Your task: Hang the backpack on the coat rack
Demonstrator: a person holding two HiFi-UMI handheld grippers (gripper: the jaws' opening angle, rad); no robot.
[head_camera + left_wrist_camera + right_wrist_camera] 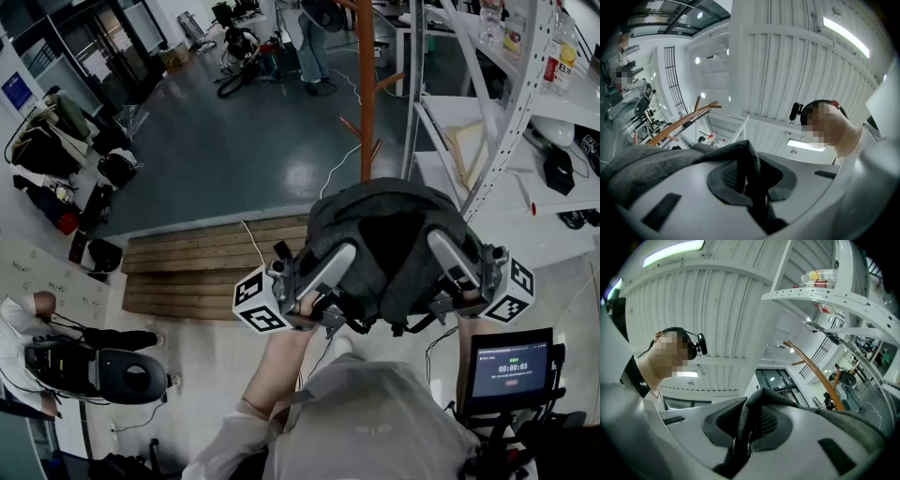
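Observation:
I hold a dark grey backpack (389,234) up in front of me with both grippers. My left gripper (349,253) is shut on the backpack's grey fabric and black strap (743,176). On the other side my right gripper (439,242) is shut on a fold of the same fabric (752,420). The orange wooden coat rack (367,84) stands just beyond the backpack, its pole and side pegs showing above it. It also appears as a slanted orange pole (677,124) in the left gripper view and as a curved orange pole (815,376) in the right gripper view.
A white metal shelf unit (525,94) with bottles and small items stands right of the rack. A wooden pallet (211,267) lies on the floor at the left. A screen on a stand (509,367) is at the lower right. Bags and equipment line the left wall.

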